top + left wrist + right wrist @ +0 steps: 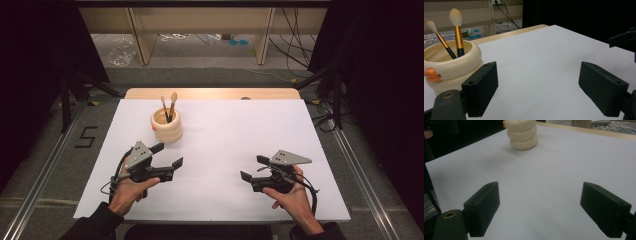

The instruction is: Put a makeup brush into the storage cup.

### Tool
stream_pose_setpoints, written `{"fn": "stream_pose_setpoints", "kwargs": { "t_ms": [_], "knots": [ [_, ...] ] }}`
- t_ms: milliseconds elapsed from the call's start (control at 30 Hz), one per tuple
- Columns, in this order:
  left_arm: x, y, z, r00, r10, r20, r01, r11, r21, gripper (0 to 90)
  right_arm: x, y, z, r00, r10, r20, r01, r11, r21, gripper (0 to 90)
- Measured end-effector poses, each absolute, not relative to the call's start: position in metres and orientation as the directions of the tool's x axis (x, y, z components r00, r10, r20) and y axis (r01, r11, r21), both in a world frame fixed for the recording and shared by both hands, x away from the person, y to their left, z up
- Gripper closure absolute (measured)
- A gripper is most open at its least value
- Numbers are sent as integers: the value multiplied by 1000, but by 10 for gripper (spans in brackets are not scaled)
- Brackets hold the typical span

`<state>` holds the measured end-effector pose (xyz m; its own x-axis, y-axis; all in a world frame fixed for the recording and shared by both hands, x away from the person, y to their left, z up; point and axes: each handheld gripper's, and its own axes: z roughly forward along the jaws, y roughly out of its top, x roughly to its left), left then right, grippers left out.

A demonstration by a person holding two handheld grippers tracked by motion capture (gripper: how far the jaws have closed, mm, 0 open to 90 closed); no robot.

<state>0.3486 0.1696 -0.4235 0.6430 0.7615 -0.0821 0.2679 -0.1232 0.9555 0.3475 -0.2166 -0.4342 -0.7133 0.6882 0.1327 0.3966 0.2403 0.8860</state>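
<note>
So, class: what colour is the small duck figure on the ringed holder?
Orange duck, clearest in the left gripper view.

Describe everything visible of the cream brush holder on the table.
The brush holder is a cream, glossy cup shaped like stacked rounded rings, with a small orange duck-like knob on its side. It stands upright on the white table sheet, toward the far left. Two makeup brushes with gold-and-black handles and pale bristle tips lean inside it, heads up. Nothing else touches it; the left gripper sits nearest, jaws open and apart from it.
</note>
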Motion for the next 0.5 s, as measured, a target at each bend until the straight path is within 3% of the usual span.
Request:
{"fn": "stream_pose_setpoints", "kwargs": {
  "t_ms": [500],
  "knots": [
    [329,169,-430,661,747,-74,256,-131,958,158,346,-216,-433,-714,686,142,402,235,885,162]
  ]
}}
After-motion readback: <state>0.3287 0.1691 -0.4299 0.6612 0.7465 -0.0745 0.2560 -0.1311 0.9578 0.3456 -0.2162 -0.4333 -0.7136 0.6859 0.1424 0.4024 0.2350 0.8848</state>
